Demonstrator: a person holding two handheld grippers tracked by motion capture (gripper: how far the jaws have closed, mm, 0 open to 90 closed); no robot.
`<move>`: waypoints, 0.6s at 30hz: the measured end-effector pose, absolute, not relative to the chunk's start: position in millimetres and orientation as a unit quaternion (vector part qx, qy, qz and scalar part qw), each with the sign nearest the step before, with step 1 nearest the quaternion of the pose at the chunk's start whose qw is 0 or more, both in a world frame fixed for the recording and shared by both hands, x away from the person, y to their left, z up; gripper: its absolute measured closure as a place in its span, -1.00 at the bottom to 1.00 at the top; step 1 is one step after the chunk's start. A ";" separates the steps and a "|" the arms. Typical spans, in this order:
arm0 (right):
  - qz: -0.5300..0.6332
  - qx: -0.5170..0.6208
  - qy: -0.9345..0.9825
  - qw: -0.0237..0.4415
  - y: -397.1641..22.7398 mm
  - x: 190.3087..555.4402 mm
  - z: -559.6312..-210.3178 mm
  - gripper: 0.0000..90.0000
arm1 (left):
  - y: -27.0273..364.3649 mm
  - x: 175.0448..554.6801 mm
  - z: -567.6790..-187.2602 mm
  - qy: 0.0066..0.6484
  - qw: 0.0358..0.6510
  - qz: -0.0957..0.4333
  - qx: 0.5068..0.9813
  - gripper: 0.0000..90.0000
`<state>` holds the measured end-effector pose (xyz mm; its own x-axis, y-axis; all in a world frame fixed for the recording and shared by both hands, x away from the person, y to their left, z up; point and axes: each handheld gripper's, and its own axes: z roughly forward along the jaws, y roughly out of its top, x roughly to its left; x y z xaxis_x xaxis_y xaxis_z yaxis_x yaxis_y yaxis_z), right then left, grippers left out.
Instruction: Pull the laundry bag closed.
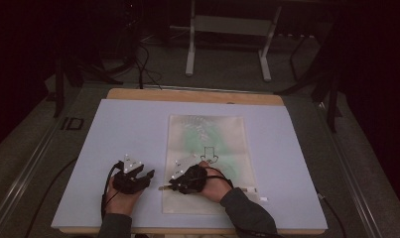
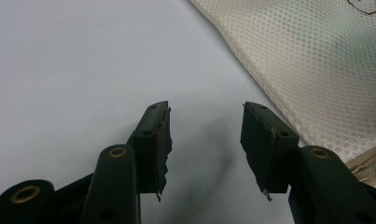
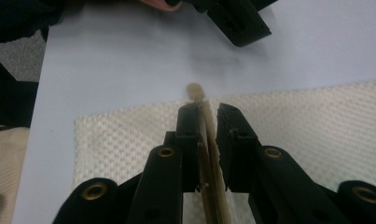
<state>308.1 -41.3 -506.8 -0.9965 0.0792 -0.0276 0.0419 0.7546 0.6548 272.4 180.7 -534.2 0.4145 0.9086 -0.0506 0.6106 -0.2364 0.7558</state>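
Table: pale bluish board (image 1: 128, 129) on a wooden table (image 1: 195, 95), dim room around it.
Mesh bag: flat whitish netted pouch (image 1: 207, 148) lying right of the middle, greenish stuff showing through and a dark printed outline on top.
Zipper pull: small tan tab (image 3: 195, 91) poking out past the bag's near edge, over the board.
Right tongs (image 3: 208, 116): nearly pressed together, pinching that tan zipper strip between the jaws, sitting on the bag's near left part.
Left tongs (image 2: 205, 122): spread wide, nothing between them, over bare board just beside the bag's left edge, not touching it.
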 end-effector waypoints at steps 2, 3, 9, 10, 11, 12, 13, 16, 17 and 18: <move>0.350 0.032 0.936 0.026 -38.1 308.1 -507.2 0.76 | 180.9 272.4 -534.2 0.502 0.364 0.206 0.757 0.14; 0.350 0.032 0.936 0.026 -36.6 308.1 -507.3 0.76 | 181.1 272.3 -534.0 0.502 0.364 0.206 0.757 0.14; 0.354 0.035 0.934 0.016 -28.2 309.5 -509.9 0.75 | 183.0 272.2 -533.5 0.505 0.366 0.208 0.753 0.14; 0.355 0.036 0.934 0.015 -26.8 309.6 -510.6 0.74 | 183.4 272.2 -533.4 0.506 0.367 0.207 0.753 0.14; 0.354 0.035 0.934 0.014 -25.4 310.0 -511.1 0.74 | 183.7 272.2 -533.4 0.506 0.367 0.208 0.753 0.14; 0.354 0.036 0.935 0.012 -23.8 309.8 -511.8 0.74 | 183.9 272.2 -533.3 0.506 0.366 0.208 0.753 0.14; 0.353 0.038 0.935 0.010 -22.3 309.7 -512.3 0.74 | 184.1 272.2 -533.2 0.506 0.367 0.208 0.753 0.14; 0.350 0.036 0.936 0.007 -17.2 309.8 -514.3 0.71 | 184.3 272.2 -533.2 0.506 0.366 0.208 0.753 0.14; 0.349 0.036 0.936 0.007 -15.4 309.9 -515.3 0.71 | 184.5 272.2 -533.1 0.506 0.366 0.208 0.753 0.14; 0.347 0.036 0.937 0.006 -13.9 310.1 -516.1 0.70 | 184.7 272.2 -533.0 0.507 0.366 0.208 0.752 0.14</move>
